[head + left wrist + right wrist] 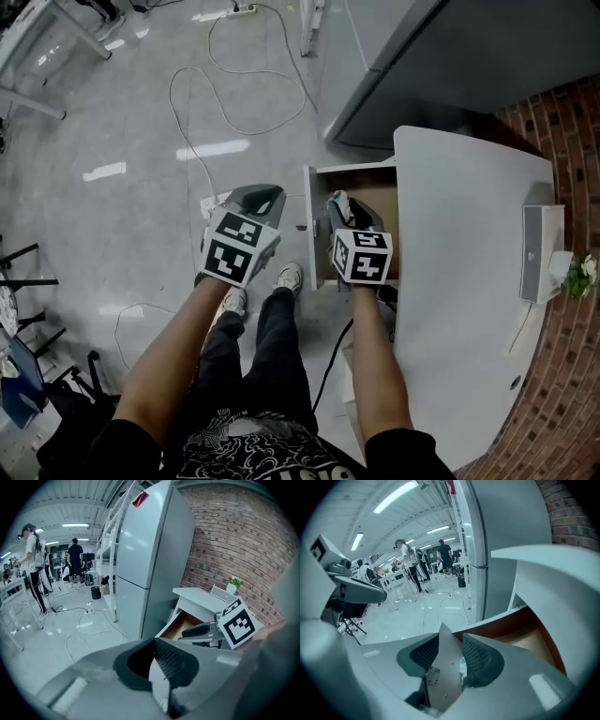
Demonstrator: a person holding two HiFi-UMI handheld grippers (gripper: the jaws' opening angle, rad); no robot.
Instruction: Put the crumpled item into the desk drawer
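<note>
Right gripper (451, 641): jaws wide apart, nothing clamped. A grey panel (443, 667) with screws sits in the gap. The crumpled item (462, 664), a white-blue lump, is low in the gap, just beside the right-hand pad (480, 658); no pinch seen. Only a scrap of it shows, so its long axis and heading can't be read. In the head view it lies at this gripper's tip, inside the open drawer (310, 225). Just past the jaws are the drawer's brown wall and wooden bottom, and the white desk (469, 281) is to the gripper's right. Left gripper (153, 644): jaws apart, empty, off to the drawer's left and over the floor (141, 206). Far ahead of it are a tall grey cabinet (150, 559) and cables (187, 112).
</note>
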